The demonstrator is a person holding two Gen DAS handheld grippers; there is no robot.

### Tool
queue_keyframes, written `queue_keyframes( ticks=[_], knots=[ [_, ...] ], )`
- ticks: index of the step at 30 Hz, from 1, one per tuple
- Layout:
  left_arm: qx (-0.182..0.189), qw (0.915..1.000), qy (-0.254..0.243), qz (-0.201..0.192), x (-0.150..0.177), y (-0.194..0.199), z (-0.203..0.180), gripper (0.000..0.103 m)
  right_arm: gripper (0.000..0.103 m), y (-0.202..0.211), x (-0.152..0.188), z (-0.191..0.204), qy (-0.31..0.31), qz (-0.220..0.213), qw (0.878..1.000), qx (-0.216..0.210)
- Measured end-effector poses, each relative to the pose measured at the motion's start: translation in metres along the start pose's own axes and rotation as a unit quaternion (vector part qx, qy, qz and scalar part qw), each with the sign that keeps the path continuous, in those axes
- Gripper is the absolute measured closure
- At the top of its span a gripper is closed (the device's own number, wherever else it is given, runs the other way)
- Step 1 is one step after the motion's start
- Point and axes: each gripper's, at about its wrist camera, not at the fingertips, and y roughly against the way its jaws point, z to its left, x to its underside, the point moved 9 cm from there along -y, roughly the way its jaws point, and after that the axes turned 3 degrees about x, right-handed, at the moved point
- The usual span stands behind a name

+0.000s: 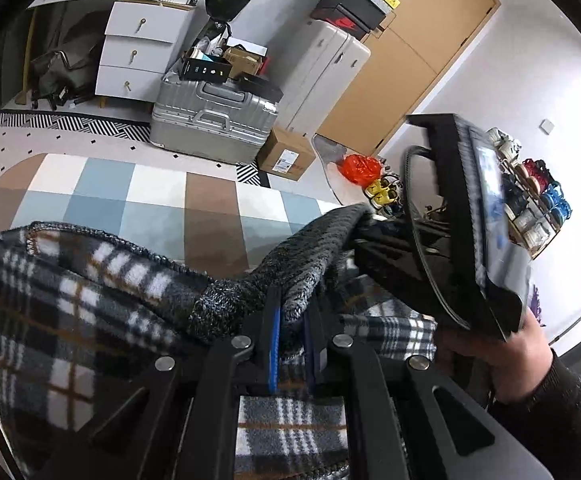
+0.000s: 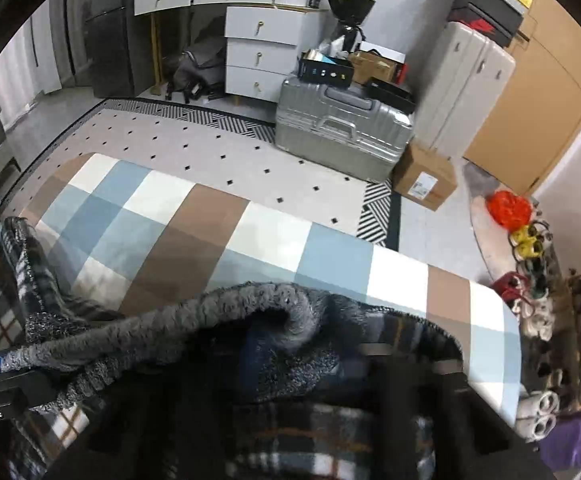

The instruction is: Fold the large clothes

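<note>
1. Fingers of the left gripper are clamped on the grey knit edge of the plaid garment; the right gripper is buried in the same cloth, its fingers together, seemingly pinching it.
2. That garment lies bunched on the near side of the checked counter.
3. Beyond stand a silver suitcase, white drawers and a cardboard box.
4. Motion blur and draped fabric hide the right fingertips.
</note>
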Motion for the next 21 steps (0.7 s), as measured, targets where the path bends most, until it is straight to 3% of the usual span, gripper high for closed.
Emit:
queue_keyframes(
  ticks=[4, 10, 17, 21],
  knots=[
    [-0.005, 1.0, 0.0, -0.001, -0.002, 0.012, -0.006, 0.099, 0.092, 0.034, 0.002, -0.012, -0.026, -0.043, 0.999, 0.008],
    [0.013, 0.9998, -0.009, -0.013, 0.015, 0.061, -0.035, 0.098, 0.093, 0.125, 0.018, -0.02, -0.02, -0.123, 0.992, 0.019],
    [0.034, 0.9993, 0.005, -0.011, 0.075, 0.102, -0.064, 0.099, 0.093, 0.203, 0.099, -0.014, -0.051, -0.152, 0.986, -0.036],
    [0.036, 0.9991, 0.021, -0.003, 0.114, 0.108, -0.067, 0.099, 0.093, 0.216, 0.156, 0.002, -0.066, -0.148, 0.985, -0.057]
  ],
)
